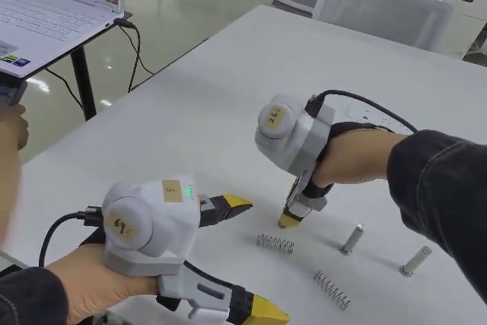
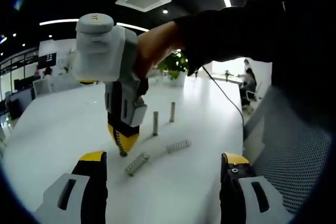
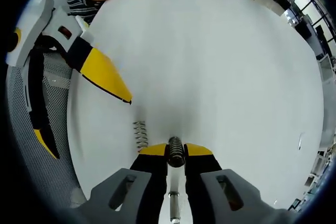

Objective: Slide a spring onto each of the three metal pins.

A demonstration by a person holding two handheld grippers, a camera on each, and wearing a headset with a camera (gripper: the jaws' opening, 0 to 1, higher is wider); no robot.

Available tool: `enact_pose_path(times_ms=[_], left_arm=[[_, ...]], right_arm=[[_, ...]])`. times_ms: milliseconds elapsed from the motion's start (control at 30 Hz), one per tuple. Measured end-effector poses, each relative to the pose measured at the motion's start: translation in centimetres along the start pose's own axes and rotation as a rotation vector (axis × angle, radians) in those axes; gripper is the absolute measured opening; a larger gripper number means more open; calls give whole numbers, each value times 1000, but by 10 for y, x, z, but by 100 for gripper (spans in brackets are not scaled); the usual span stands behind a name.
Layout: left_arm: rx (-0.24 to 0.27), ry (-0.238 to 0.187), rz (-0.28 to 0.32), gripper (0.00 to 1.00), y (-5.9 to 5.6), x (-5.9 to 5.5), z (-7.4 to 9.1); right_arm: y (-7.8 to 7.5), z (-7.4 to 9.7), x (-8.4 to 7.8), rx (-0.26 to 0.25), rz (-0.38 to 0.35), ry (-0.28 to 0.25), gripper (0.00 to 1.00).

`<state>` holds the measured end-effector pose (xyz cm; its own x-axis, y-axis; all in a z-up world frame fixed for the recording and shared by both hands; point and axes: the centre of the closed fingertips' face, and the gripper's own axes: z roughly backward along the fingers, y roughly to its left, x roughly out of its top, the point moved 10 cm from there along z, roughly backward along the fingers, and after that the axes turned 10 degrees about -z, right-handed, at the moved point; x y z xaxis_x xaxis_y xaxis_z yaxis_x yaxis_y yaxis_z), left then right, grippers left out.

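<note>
Spring in grip: the held spring [image 3: 176, 153] sits pinched at the very tips of the right claw [image 3: 176, 149]. It is in line with the held pin [image 3: 173, 205], whose metal shaft runs back between the jaws. Whether the coil is threaded on that shaft I cannot tell.
Right claw state: jaws drawn close together on the held spring. In the head view it points down, its tips just above the desk [image 1: 228, 97].
Springs on the desk: the first loose spring [image 1: 275, 243] lies flat just beside the right claw's tips, at 7 o'clock of them. The second loose spring [image 1: 332, 289] lies farther out at 5 o'clock, apart from the first.
Pins on the desk: the first free pin [image 1: 352, 239] is at 4 o'clock of the right claw. The second free pin [image 1: 416, 260] is beyond it on the same bearing. In the left gripper view both look upright, side by side but apart.
Left claw state: the left claw [image 1: 251, 258] is at 8 o'clock of the right claw, jaws spread wide and holding nothing.
Surroundings: a laptop [image 1: 46, 5] at 10 o'clock, off the desk edge. A chair [image 1: 380, 13] at 1 o'clock, behind the far edge.
</note>
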<state>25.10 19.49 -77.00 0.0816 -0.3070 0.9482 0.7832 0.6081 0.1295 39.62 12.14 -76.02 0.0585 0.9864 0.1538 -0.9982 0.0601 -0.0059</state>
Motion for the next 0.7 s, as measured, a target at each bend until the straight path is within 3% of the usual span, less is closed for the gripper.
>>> enact_pose_path(times_ms=[133, 467, 700], left_arm=[[0, 0, 1, 85, 0, 0, 0], [-4, 2, 1, 85, 0, -1, 0], [-18, 18, -8, 85, -1, -4, -2]], right_arm=[[0, 0, 0, -11, 17, -6, 17], [-1, 5, -1, -20, 23, -26, 21], [0, 17, -8, -34, 19, -51, 23]])
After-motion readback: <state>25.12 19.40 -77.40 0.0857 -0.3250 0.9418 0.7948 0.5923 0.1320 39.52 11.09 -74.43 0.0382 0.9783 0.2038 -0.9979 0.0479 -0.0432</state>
